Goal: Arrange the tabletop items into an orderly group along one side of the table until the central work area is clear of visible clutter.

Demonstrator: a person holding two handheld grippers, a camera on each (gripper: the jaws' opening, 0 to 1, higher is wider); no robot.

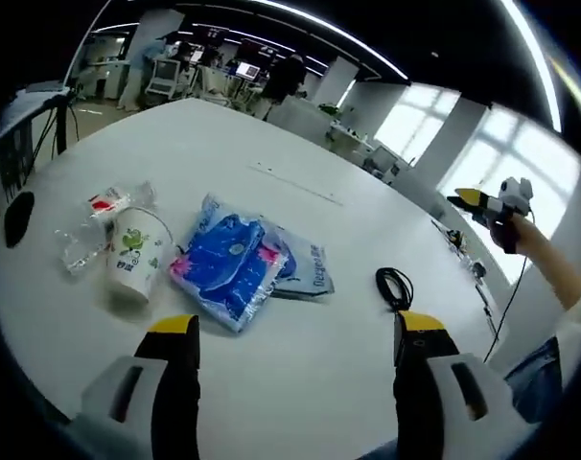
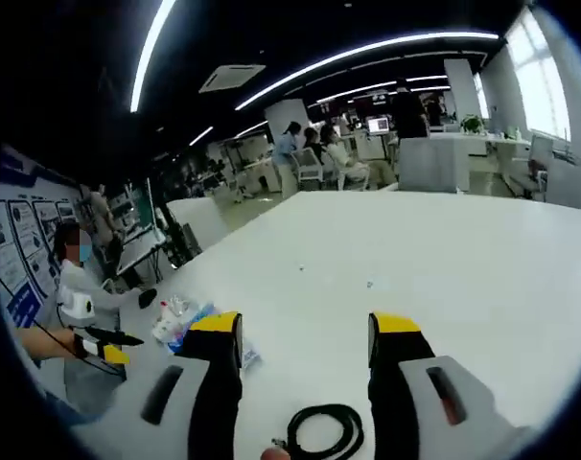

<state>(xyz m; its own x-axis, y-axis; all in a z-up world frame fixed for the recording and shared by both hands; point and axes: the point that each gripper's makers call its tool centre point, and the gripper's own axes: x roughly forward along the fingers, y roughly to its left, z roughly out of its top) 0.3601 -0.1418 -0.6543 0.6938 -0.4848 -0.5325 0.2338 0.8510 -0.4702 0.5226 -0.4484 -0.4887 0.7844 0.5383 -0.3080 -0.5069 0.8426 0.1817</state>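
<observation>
White tabletop (image 1: 271, 144) in open office; ceiling strip lights on. Cup (image 1: 137, 251), blue packs (image 1: 231, 268) and clear wrapper (image 1: 84, 235) clustered near one edge; black cable (image 1: 394, 286) apart. Left gripper (image 1: 295, 350) and right gripper (image 2: 305, 335) both wide, empty.

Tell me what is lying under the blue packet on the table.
Under the blue packet lies a paler packet with blue print; its right part sticks out onto the table. The rest is covered, so anything else underneath cannot be seen.
</observation>
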